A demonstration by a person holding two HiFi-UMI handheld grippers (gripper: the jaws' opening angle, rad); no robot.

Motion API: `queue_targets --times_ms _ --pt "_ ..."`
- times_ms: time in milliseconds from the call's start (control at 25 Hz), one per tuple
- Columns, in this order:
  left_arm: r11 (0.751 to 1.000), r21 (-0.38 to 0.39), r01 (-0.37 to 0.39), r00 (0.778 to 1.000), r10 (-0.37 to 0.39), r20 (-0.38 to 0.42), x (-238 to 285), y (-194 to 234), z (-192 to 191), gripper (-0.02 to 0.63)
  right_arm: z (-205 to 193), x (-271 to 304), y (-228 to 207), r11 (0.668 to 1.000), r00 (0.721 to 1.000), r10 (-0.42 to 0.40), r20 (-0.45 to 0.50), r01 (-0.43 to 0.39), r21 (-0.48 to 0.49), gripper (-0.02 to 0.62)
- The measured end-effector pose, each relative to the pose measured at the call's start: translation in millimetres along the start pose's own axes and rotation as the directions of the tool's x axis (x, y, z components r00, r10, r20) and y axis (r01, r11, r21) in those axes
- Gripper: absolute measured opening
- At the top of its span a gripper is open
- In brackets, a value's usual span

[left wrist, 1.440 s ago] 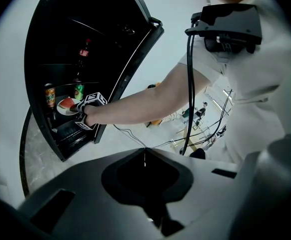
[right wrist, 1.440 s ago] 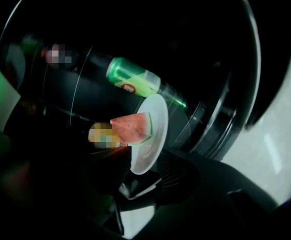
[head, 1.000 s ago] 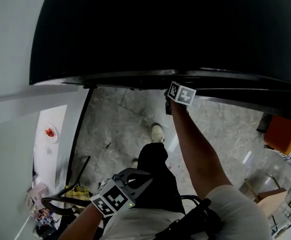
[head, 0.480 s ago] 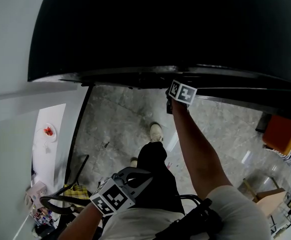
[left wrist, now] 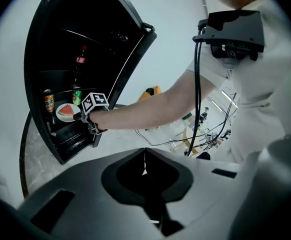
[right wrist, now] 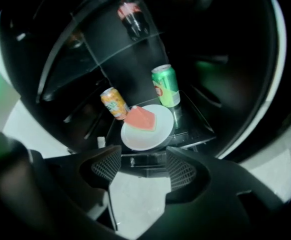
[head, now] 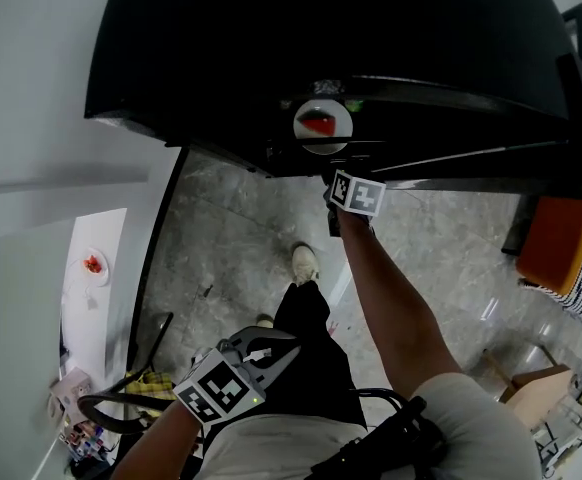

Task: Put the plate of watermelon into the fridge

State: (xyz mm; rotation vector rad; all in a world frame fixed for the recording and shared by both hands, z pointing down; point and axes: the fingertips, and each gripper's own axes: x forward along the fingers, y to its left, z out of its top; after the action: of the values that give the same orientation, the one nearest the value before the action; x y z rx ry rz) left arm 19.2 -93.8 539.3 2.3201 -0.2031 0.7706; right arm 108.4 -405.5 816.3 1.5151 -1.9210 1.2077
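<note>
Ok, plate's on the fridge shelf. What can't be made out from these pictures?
- Print on the orange can and green can: too small and blurred, right gripper view.
- Upper shelves of the fridge around the bottle: lost in darkness, right gripper view.
- Red item on the small white dish at far left: too small, head view.
- Top of the fridge: cut off by the frame edge, head view.

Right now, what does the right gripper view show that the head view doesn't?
Only the right gripper view: a dark cola bottle on the upper fridge shelf, and how the right gripper stands: jaws apart, empty, just opened. Only the head view: the left gripper and a pale shoe. Both: the round white plate holding a red watermelon slice.
</note>
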Motion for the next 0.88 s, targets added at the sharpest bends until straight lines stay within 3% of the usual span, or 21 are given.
queue_targets --times_ms 240,320,440,560,880 --pt "0.998 0.057 0.014 1.0 -0.014 0.005 -17.1 -38.9 -11.6 0.012 -17.9 -60.1 31.9 0.996 0.999 0.046 -0.019 -0.047 -0.082 0.281" --pt "0.997 0.073 0.024 1.0 -0.025 0.012 -23.0 -54.0 -15.9 0.012 -27.6 -82.9 44.1 0.991 0.998 0.058 -0.037 -0.062 -0.122 0.246" --pt "0.994 0.101 0.041 0.999 -0.044 0.026 -30.7 -76.5 -19.4 0.012 -48.2 -105.1 59.5 0.976 0.993 0.11 -0.048 -0.117 -0.181 0.145" --pt "0.988 0.144 0.056 0.997 -0.063 0.044 -41.1 -104.1 -18.6 0.012 -52.7 -163.9 85.8 0.961 0.993 0.093 -0.074 -0.109 -0.255 0.059" --pt "0.973 0.227 0.032 0.993 -0.057 0.102 -91.6 -173.2 -36.3 0.012 -115.4 -289.3 149.8 0.93 0.982 0.166 -0.086 -0.185 -0.318 0.017"
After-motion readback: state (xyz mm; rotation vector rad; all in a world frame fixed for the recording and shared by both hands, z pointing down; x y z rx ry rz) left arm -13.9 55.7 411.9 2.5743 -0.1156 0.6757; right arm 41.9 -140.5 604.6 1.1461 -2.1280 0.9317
